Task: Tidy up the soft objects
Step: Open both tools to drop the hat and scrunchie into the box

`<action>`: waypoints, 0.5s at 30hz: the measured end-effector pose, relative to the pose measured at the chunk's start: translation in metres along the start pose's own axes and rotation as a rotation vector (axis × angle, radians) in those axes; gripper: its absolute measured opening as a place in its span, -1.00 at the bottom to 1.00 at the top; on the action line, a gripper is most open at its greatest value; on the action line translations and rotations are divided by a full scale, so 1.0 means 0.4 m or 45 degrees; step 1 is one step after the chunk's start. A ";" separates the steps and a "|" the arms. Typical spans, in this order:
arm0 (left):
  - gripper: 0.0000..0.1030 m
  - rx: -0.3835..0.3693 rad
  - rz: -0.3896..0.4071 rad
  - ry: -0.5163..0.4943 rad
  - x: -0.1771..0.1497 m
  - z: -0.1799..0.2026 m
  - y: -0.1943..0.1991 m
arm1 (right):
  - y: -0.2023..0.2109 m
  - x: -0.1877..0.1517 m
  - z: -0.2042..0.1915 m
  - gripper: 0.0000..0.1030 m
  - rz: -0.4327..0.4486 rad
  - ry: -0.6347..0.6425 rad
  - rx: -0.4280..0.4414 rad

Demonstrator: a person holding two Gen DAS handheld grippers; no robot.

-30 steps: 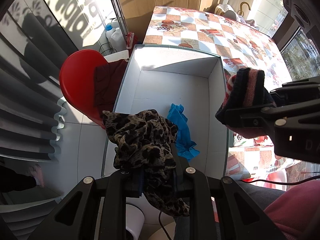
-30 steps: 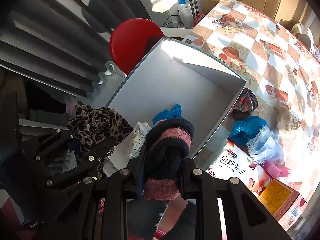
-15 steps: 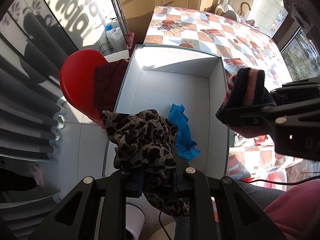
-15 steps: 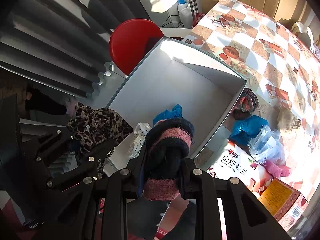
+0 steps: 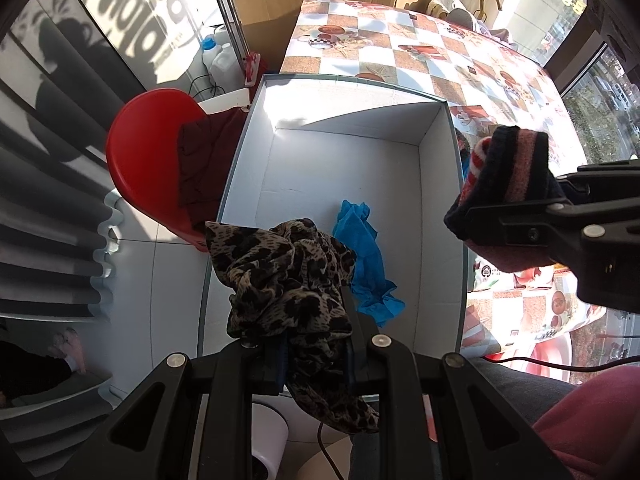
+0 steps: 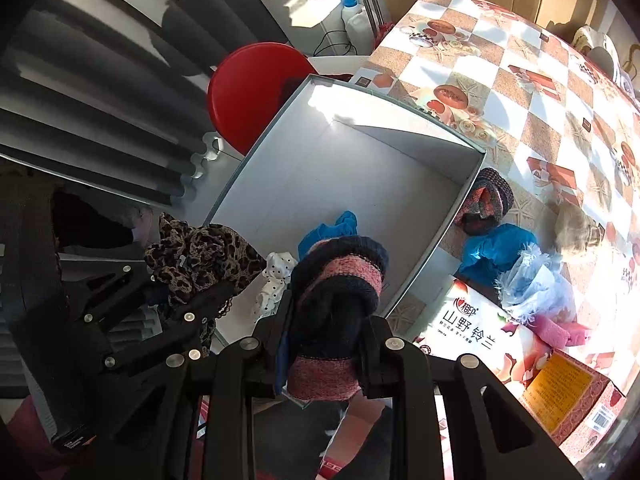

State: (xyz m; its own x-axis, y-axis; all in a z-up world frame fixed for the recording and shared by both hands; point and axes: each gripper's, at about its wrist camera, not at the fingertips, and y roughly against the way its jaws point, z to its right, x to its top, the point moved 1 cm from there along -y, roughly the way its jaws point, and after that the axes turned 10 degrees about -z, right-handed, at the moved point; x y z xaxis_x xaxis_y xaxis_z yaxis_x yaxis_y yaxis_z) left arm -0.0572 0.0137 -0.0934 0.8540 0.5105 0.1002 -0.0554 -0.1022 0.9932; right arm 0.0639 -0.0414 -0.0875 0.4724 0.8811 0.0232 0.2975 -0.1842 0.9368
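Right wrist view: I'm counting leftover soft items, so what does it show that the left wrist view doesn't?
Only right wrist: a striped knit piece, blue cloth and pink towel on the table, plus a polka-dot cloth.
Only left wrist: a dark red garment on the red chair.
Both: the white box, leopard scarf and striped knit.

Hard sunlight from two o'clock glares on the checkered worktop [image 6: 532, 92], casting crisp shadows inside the white box [image 5: 344, 184]; fisheye edges curve dark.
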 end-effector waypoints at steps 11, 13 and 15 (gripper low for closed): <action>-0.44 0.001 -0.014 0.005 0.020 -0.006 -0.005 | -0.022 0.025 -0.012 -0.47 -0.018 0.020 0.043; -0.30 0.003 -0.013 0.004 0.022 -0.005 -0.006 | -0.025 0.026 -0.014 -0.44 -0.023 0.029 0.045; 0.12 0.006 -0.012 0.015 0.023 -0.006 -0.006 | -0.026 0.028 -0.014 -0.23 -0.024 0.033 0.051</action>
State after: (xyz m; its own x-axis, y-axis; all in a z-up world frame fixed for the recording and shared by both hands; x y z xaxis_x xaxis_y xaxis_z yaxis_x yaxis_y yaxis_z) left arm -0.0504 0.0206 -0.0945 0.8483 0.5215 0.0916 -0.0450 -0.1013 0.9938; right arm 0.0612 -0.0272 -0.0952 0.4450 0.8954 0.0149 0.3394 -0.1840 0.9225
